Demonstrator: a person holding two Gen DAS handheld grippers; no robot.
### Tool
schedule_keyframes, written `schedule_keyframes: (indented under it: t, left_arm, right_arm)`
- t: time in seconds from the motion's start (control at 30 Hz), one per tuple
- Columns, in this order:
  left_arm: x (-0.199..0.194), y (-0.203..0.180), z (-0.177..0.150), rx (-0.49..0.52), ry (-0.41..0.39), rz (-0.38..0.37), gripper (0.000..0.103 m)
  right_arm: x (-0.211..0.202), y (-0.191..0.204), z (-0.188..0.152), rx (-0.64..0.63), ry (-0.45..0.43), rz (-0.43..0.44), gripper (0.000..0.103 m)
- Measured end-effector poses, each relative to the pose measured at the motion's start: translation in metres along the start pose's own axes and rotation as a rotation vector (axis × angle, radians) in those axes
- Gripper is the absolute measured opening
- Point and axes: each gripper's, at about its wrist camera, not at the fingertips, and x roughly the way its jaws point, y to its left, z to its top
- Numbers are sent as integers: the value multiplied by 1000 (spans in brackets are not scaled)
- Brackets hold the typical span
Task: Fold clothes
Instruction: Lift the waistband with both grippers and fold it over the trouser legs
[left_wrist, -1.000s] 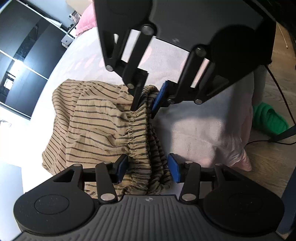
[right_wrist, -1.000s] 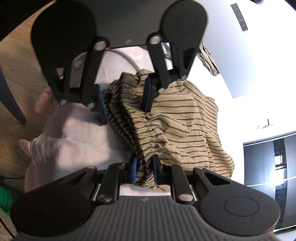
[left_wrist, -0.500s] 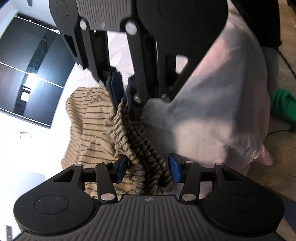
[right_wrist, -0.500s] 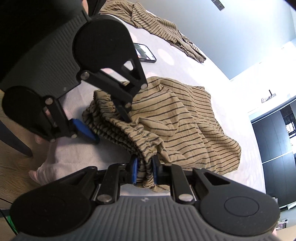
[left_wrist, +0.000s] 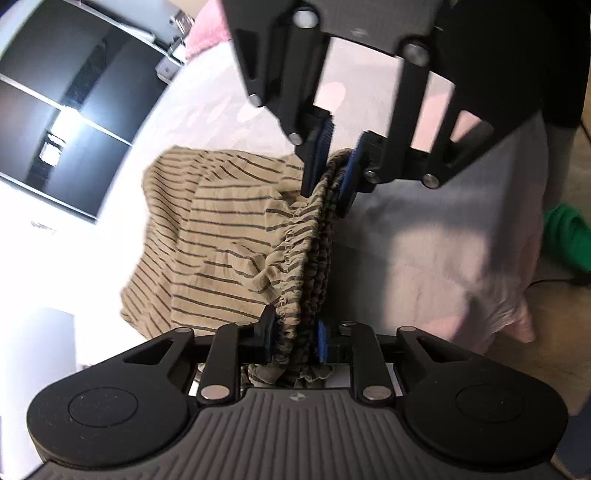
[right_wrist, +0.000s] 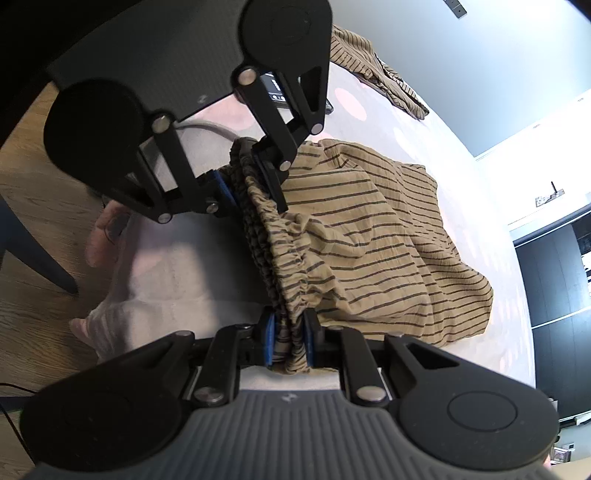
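Now the left claw (left_wrist: 294, 339) had just closed on the striped garment's (left_wrist: 225, 236) elastic waistband (left_wrist: 314, 236). Opposite it, the right claw (right_wrist: 289, 345) clenched the same waistband.

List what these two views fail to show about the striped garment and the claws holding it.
- Striped garment: far hem cut off by bunched folds, both views.
- Waistband inside the right claw: pads cover it.
- Left claw: fabric behind it hidden by its body.
- Second striped piece: partly behind the left claw.

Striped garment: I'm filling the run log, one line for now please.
left gripper: shut on waistband | right gripper: shut on waistband | striped garment: on bed
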Motion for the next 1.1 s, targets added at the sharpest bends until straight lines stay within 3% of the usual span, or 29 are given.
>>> schedule_keyframes:
  t: [0.1,0.33,0.63,0.77,0.97,1.1]
  left_arm:
    - [-7,15,1,-67,0,-70,15]
    - [-42,32,0,-119,-16,-174,14]
    - [-82,68,-4,-172,-19,-396,14]
    - [-82,92,-4,-195,1,-465,14]
    - [-93,117,0,-193,-2,-479,14]
    - [-89,152,14,-248,-30,-476,14]
  right_arm:
    - [-6,2,0,-1,2,15,17]
    - [-38,3,9,12,-4,73,16]
    - [-102,8,19,36,-11,210,16]
    - [-105,-19,24,100,-31,241,16]
    - [-93,-35,35,149,-68,155,16]
    - [-84,-69,40,198,-88,98,16]
